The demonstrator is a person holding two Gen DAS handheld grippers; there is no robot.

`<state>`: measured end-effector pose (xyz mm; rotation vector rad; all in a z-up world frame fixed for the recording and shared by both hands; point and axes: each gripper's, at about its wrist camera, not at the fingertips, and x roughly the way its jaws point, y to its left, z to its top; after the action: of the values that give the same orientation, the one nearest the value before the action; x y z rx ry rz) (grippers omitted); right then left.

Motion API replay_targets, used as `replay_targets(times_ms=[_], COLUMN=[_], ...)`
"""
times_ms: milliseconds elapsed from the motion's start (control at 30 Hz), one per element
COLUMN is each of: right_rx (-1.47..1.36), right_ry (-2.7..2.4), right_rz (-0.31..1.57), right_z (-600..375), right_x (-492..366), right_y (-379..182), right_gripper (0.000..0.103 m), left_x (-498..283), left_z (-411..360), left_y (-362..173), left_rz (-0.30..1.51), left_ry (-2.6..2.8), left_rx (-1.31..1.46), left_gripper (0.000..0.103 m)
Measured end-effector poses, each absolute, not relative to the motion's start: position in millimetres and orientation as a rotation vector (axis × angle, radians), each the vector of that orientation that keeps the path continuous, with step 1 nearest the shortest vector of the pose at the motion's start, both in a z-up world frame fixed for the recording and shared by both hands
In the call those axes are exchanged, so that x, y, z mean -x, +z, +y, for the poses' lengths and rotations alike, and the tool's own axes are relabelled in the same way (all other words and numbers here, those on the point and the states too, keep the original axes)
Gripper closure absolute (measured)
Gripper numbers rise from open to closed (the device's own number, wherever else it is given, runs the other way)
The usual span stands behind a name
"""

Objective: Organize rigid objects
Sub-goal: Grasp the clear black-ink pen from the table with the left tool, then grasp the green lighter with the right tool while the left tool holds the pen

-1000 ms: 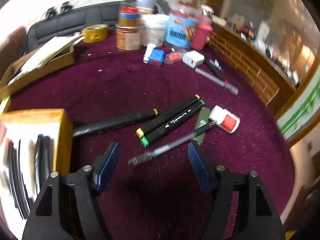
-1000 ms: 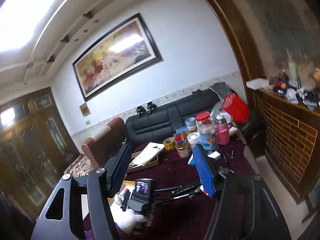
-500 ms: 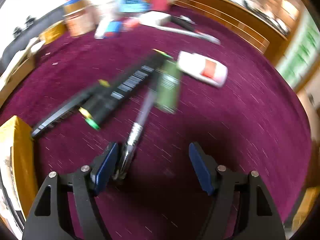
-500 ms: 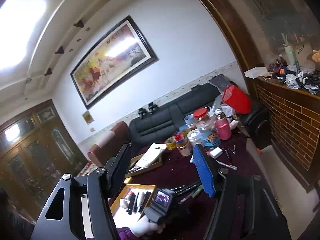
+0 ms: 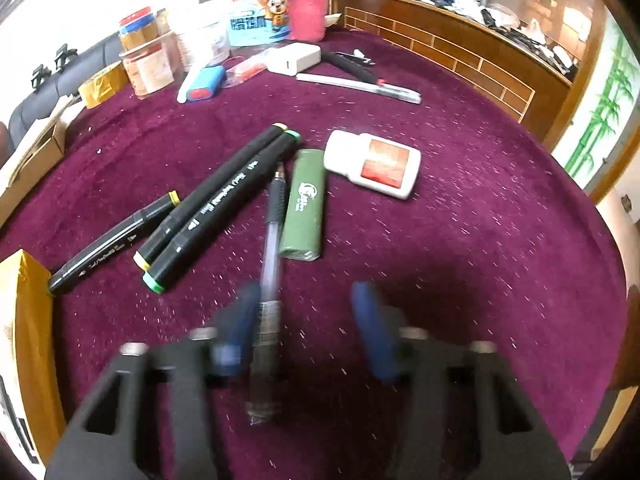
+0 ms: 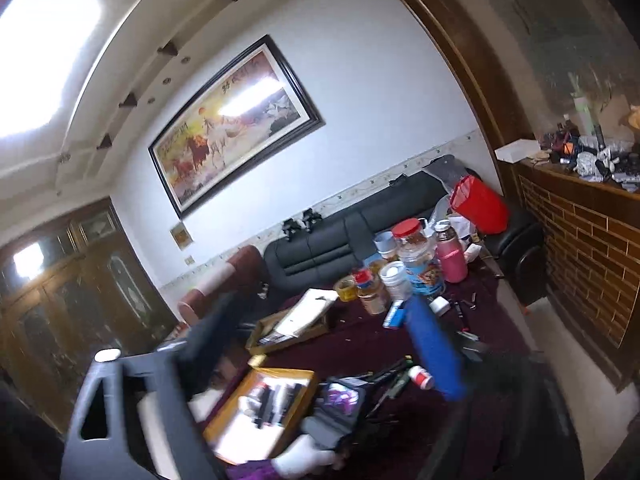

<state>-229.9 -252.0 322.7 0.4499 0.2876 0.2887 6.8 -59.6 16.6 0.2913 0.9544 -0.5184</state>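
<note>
A clear gel pen lies on the purple table cloth, its near end between the jaws of my left gripper. The jaws are blurred and closing; the left pad is beside the pen and the right pad stands apart from it. Two black markers lie side by side, with a third marker to their left. A green lighter and a white bottle with a red label lie to the pen's right. My right gripper hangs above the table, its jaws opening with nothing between them.
A yellow box holding several pens sits at the left, beside a gloved hand. Jars, tubs and a pink bottle crowd the far edge, with a tape roll, a white charger and a utility knife. An open cardboard box lies beyond.
My left gripper has dropped down onto the gel pen, which now lies between its jaws, and the jaws have begun narrowing. The right gripper's fingers have spread wider.
</note>
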Motion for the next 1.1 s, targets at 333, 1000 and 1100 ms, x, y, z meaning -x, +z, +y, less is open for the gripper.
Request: replay_targets(times_ms=[333,1000,1100], right_rx=[-0.488,-0.329,-0.320], right_ry=[0.146,0.162,0.105], right_rz=[0.917,1.105,1.116], right_z=[-278,-170,-157], right_x=[74,-19,-38], right_y=[105,22,17], right_gripper=[0.006,0.021,0.021], left_x=[35,43,37], left_z=[32,62,60], left_y=[16,15,11], left_rz=[1.045,1.008,1.029], left_ry=[-0.519,-0.523,-0.516], left_rx=[0.039,0.181,0.174], left_gripper=[0.096,0.097,0.097])
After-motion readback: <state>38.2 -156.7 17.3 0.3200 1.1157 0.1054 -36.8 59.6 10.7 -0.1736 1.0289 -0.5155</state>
